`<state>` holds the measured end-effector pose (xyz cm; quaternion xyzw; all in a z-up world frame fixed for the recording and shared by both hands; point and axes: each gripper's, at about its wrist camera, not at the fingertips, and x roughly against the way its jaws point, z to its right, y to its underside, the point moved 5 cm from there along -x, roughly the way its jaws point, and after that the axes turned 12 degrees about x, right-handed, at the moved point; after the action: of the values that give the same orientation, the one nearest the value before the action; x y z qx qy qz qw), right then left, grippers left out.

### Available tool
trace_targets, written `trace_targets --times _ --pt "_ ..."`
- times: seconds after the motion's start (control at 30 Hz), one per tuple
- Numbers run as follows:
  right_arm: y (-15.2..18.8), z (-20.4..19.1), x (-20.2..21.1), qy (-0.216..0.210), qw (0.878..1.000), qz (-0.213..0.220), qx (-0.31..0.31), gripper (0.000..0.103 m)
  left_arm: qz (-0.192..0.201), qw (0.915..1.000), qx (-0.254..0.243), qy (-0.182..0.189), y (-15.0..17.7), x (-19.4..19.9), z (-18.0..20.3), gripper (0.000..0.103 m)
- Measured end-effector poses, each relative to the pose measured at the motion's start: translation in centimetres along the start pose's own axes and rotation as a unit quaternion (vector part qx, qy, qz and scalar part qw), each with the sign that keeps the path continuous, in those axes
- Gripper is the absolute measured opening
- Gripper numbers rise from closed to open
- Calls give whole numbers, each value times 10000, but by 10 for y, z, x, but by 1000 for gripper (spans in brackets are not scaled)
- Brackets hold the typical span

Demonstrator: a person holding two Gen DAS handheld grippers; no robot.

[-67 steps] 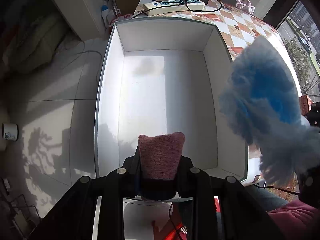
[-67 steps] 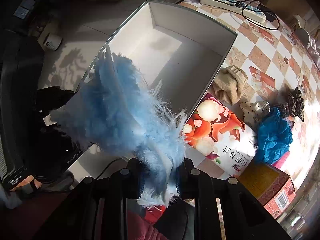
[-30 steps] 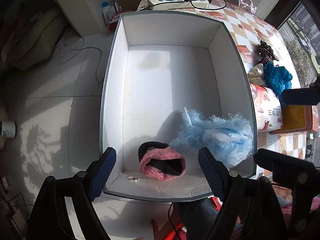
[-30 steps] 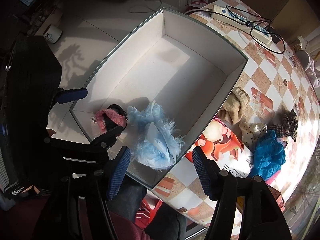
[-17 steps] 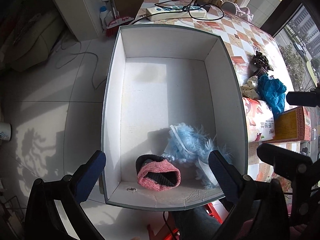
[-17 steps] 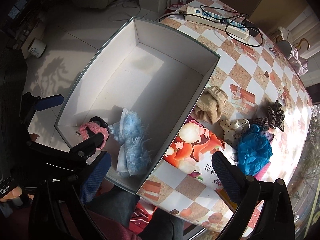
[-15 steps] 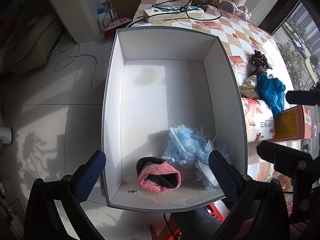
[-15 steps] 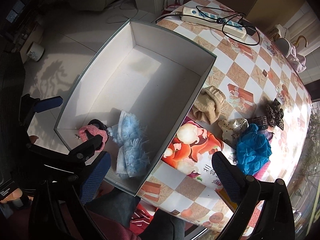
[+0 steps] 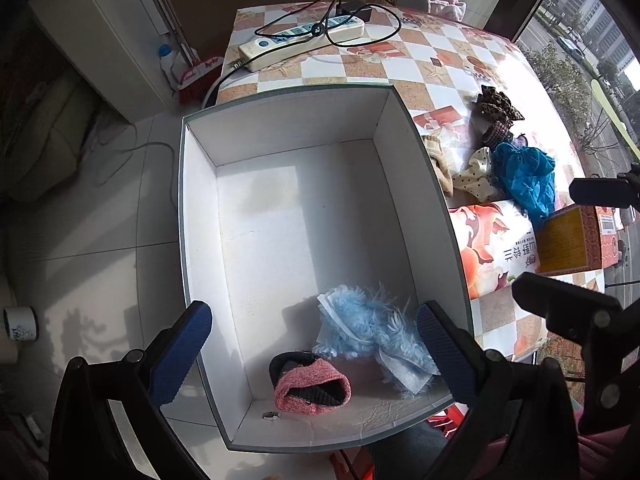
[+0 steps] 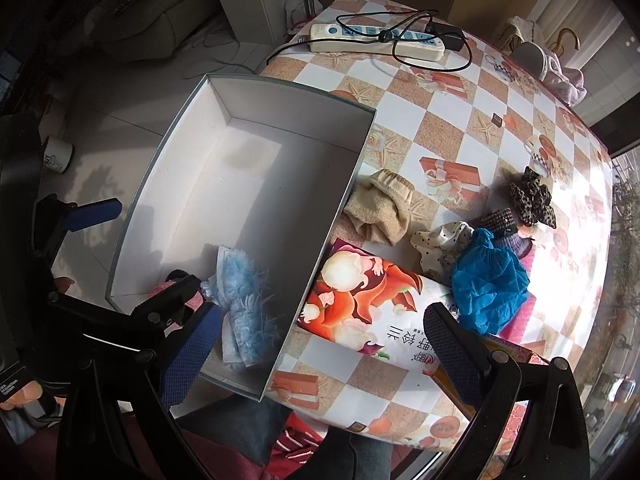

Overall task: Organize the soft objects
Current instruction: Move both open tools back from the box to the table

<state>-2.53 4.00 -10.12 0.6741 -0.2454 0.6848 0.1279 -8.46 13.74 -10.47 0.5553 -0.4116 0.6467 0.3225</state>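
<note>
A white box (image 9: 200, 216) (image 10: 168, 184) sits on the checkered table. In its near end lie a pink knitted item (image 9: 316, 390) and a fluffy light-blue item (image 9: 372, 330) (image 10: 244, 300). My left gripper (image 9: 316, 352) is open and empty above the box's near end. My right gripper (image 10: 320, 352) is open and empty over the box's right wall. On the table to the right lie a beige sock (image 10: 380, 210), a polka-dot cloth (image 10: 440, 246), a blue crumpled item (image 10: 488, 284) (image 9: 524, 172) and a leopard-print scrunchie (image 10: 534, 198).
A printed orange packet (image 10: 368, 304) lies beside the box. A yellow-red carton (image 9: 568, 240) is at the right. A power strip with cable (image 10: 376, 38) lies at the table's far end. A mug (image 10: 58, 154) stands on the tiled floor at left.
Both grippers opened and dropped the pink and fluffy blue items into the box, then rose and drew back. The right gripper has swung right toward the table.
</note>
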Motion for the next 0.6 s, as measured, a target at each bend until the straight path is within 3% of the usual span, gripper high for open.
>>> trace_targets --times 0.23,0.47,0.6 --pt "2 51 17 -11 9991 142 -398 101 153 9994 -306 40 -30 11 39 103" --pt "20 139 34 -37 9929 171 -1176 101 161 9969 -747 182 -55 10 104 103" --pt "40 197 36 -50 9847 132 -1735 101 36 9921 -1244 177 -63 -4 150 103"
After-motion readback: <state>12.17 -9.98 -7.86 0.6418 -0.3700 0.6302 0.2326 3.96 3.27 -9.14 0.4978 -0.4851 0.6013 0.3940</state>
